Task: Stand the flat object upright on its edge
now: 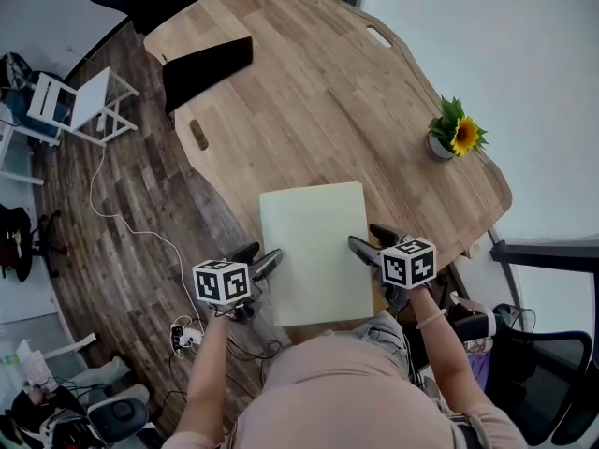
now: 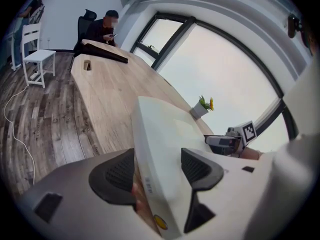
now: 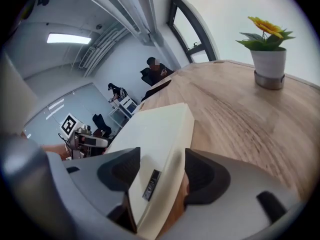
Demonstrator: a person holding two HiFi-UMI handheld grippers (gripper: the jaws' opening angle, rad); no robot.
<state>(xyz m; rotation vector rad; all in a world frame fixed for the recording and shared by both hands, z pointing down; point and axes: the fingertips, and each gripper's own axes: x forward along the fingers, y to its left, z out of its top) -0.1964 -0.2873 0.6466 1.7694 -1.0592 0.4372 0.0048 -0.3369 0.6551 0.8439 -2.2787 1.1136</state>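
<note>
A flat cream slab point(image 1: 316, 251) lies on the wooden table point(image 1: 309, 110) at its near edge. My left gripper point(image 1: 260, 260) sits at the slab's left side. In the left gripper view the slab's side edge point(image 2: 165, 129) runs between the jaws of the left gripper point(image 2: 157, 169), and a gap shows beside the left pad. My right gripper point(image 1: 370, 239) sits at the slab's right side. In the right gripper view the slab point(image 3: 155, 129) passes between the jaws of the right gripper point(image 3: 161, 170), with wood showing beside the right pad. Both grippers stand open around the slab.
A potted sunflower point(image 1: 453, 134) stands at the table's right edge. A black flat item point(image 1: 206, 68) lies at the far end, where a person point(image 2: 102, 29) sits. A white chair point(image 1: 80, 101) and a cable point(image 1: 103, 204) are on the floor at left.
</note>
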